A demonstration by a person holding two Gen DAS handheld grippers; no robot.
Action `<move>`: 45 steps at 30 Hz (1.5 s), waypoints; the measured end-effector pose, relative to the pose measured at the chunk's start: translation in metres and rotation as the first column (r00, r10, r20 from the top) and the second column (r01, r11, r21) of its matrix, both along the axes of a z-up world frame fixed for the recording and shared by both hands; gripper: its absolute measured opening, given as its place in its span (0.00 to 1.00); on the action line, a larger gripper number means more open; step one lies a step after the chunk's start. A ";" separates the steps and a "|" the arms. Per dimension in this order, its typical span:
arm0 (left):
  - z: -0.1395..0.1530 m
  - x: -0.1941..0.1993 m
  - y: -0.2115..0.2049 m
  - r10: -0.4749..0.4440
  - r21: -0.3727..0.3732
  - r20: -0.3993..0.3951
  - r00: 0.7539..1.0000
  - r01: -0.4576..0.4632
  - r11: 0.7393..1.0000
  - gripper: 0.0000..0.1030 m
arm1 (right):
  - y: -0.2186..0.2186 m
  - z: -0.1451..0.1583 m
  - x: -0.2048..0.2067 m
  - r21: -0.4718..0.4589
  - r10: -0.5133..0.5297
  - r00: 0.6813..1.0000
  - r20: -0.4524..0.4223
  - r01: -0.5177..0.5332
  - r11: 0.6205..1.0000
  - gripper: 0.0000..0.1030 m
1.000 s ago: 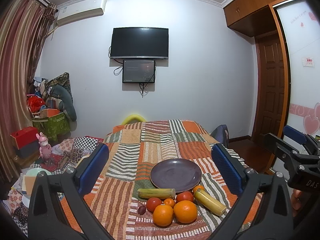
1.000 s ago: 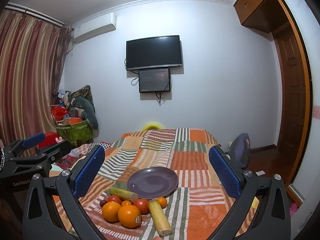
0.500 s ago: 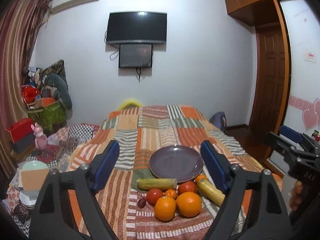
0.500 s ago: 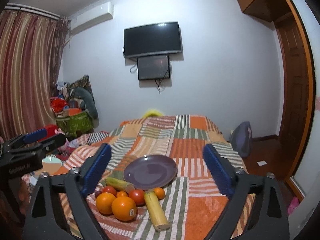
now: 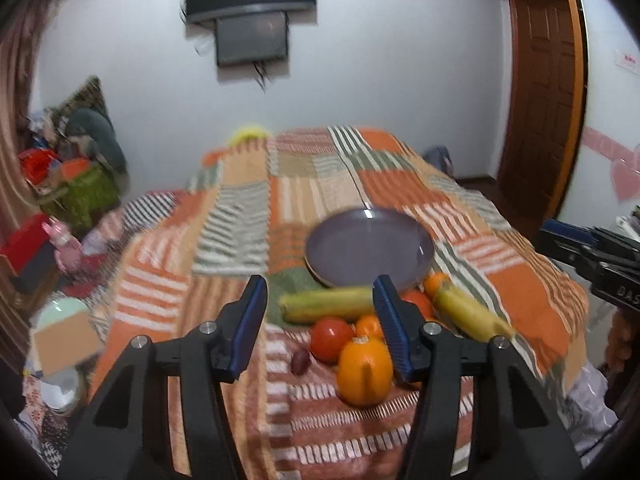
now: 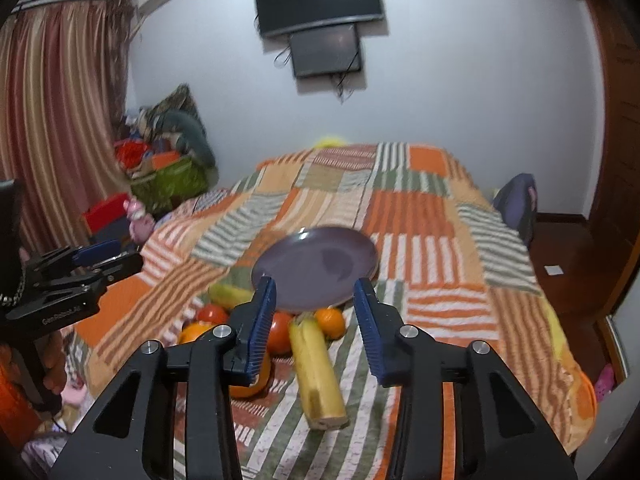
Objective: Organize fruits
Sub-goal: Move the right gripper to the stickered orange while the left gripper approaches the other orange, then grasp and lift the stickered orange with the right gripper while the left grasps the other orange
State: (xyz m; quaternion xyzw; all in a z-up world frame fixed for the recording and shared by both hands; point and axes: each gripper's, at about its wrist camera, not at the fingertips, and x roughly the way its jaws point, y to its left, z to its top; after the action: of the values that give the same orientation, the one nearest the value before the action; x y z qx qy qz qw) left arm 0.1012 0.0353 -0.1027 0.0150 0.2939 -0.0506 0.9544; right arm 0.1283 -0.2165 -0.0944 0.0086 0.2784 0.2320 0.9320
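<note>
Low in the frame, on the bed (image 6: 432, 240) below the plate (image 6: 316, 268): line the right tool (image 6: 316, 320), closing and empty, over the corn (image 6: 316, 376); keep the closing, empty left tool (image 5: 320, 320) clear.

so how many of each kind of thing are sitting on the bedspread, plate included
corn cobs: 2
tomatoes: 2
big oranges: 2
small oranges: 2
small dark fruit, maybe a grape: 1
purple plate: 1
total: 10
</note>
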 end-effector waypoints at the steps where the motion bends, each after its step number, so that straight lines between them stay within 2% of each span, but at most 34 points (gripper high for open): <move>1: -0.005 0.002 0.002 -0.011 -0.013 -0.022 1.000 0.011 1.000 0.54 | 0.004 -0.003 -0.001 -0.010 0.017 1.000 -0.009 -0.017 1.000 0.36; 10: -0.031 0.010 0.002 -0.052 -0.027 -0.126 0.991 0.049 0.998 0.54 | 0.034 -0.024 0.009 -0.059 0.152 0.979 -0.132 -0.161 0.985 0.36; 14: -0.035 0.012 0.007 -0.045 -0.050 -0.152 0.987 0.038 0.998 0.54 | 0.048 -0.036 0.017 -0.068 0.184 0.965 -0.189 -0.200 0.978 0.36; 23: -0.041 0.009 0.016 -0.019 -0.042 -0.178 0.984 0.012 0.999 0.54 | 0.074 -0.059 0.029 -0.096 0.209 0.940 -0.270 -0.243 0.965 0.38; 28: -0.047 0.009 0.016 -0.017 -0.033 -0.195 0.981 0.011 0.999 0.54 | 0.086 -0.068 0.029 -0.117 0.206 0.935 -0.289 -0.248 0.962 0.55; 30: -0.048 0.010 0.018 -0.015 -0.041 -0.201 0.979 0.007 0.999 0.54 | 0.089 -0.071 0.029 -0.131 0.201 0.936 -0.289 -0.247 0.960 0.57; 38: -0.050 0.011 0.019 -0.009 -0.047 -0.208 0.978 -0.001 0.999 0.54 | 0.097 -0.090 0.033 -0.201 0.169 0.939 -0.300 -0.236 0.951 0.57; 45: -0.056 0.014 0.011 -0.022 -0.027 -0.234 0.972 0.016 1.000 0.55 | 0.092 -0.087 0.030 -0.174 0.175 0.942 -0.286 -0.231 0.957 0.56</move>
State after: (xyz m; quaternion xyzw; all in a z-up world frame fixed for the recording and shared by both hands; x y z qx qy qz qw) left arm 0.1156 0.0467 -0.1588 -0.0002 0.4034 -0.0648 0.9127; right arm 0.1584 -0.1242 -0.1814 -0.0852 0.4234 0.2941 0.8527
